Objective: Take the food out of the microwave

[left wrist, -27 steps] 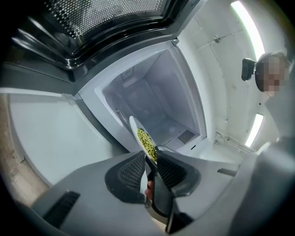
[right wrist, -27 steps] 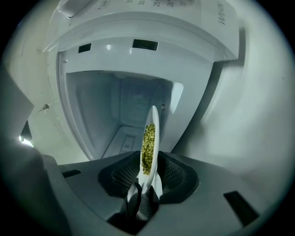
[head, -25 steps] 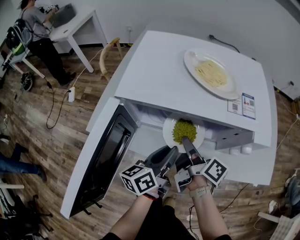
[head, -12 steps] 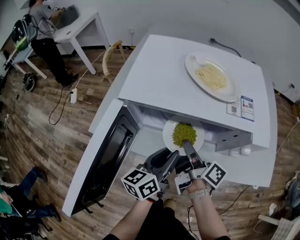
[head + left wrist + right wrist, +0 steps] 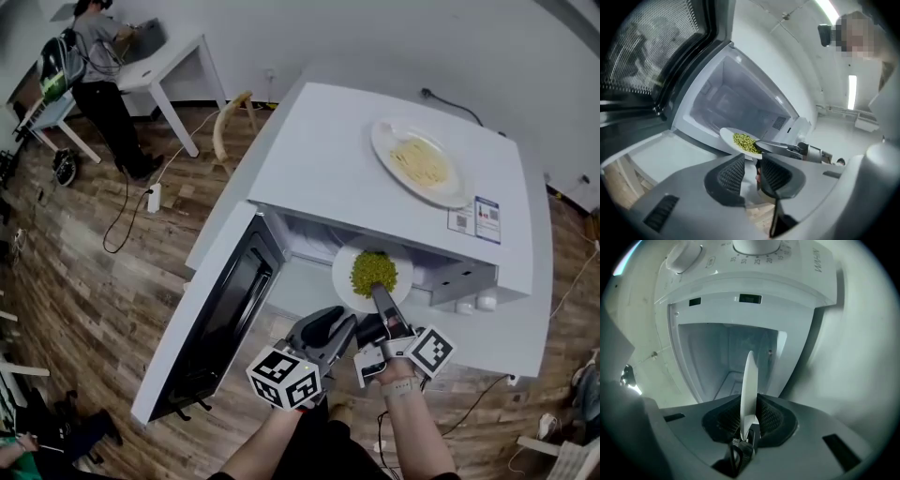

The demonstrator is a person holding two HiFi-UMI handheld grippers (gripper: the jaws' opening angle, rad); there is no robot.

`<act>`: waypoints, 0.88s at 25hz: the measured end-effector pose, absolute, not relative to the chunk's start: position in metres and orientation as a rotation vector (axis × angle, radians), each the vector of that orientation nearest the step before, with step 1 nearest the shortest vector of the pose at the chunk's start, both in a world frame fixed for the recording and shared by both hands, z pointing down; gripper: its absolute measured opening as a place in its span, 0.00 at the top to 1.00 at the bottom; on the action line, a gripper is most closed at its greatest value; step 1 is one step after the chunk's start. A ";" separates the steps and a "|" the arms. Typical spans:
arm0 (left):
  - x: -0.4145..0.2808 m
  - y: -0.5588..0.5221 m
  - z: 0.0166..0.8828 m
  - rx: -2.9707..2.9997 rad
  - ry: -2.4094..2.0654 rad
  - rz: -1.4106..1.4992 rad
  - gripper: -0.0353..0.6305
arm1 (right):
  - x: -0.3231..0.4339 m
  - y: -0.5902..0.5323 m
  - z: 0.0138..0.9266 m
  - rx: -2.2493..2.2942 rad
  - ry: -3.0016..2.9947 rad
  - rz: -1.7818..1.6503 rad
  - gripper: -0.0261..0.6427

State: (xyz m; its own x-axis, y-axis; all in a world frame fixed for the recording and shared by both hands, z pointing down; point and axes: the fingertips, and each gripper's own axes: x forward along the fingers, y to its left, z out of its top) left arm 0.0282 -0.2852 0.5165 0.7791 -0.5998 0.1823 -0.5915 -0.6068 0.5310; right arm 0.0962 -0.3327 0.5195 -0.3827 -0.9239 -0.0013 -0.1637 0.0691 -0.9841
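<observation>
While I am standing before a white box-shaped microwave oven (image 5: 337,169), I am holding a two-jaw gripper in each hand. The oven's dark-windowed door (image 5: 220,314) is hanging wide open to the left of the head view.

My right gripper (image 5: 378,295) is clamping the near rim of a round white plate (image 5: 345,279), and its ribbed fingers (image 5: 768,417) are pressing on that rim from both sides. In the right gripper view the plate (image 5: 750,380) is showing edge-on, as a thin pale blade between the pads. A heap of green peas (image 5: 372,272) is sitting in the middle of the plate. The plate is hovering level at the mouth of the oven's cavity, its far edge tucked under the roof of the opening.

My left gripper (image 5: 342,325) is floating just beside the right one, near the plate but not touching it. Its jaws have just been opening and are standing apart, with nothing between the fingers (image 5: 732,173).

On top of the oven a second white plate (image 5: 384,141) is carrying pale noodles (image 5: 422,164), next to a printed sticker (image 5: 476,217). Two white knobs (image 5: 473,302) are sticking out of the control panel.

Across the wood-plank floor (image 5: 84,281), a person (image 5: 98,56) is standing at a white table (image 5: 178,61).
</observation>
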 end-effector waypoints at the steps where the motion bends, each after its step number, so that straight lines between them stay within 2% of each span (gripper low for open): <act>1: 0.026 -0.284 0.514 2.421 -0.907 0.002 0.80 | 0.097 -0.331 0.519 -1.099 1.643 -1.373 0.85; 2: 0.025 -0.283 0.511 2.452 -0.924 0.020 0.85 | 0.098 -0.330 0.518 -1.098 1.641 -1.369 0.85; 5: 0.025 -0.279 0.503 2.511 -0.944 0.044 0.88 | 0.098 -0.326 0.514 -1.089 1.631 -1.365 0.85; 22: 0.028 -0.250 0.470 2.591 -1.045 0.033 0.89 | 0.105 -0.295 0.487 -1.022 1.559 -1.355 0.85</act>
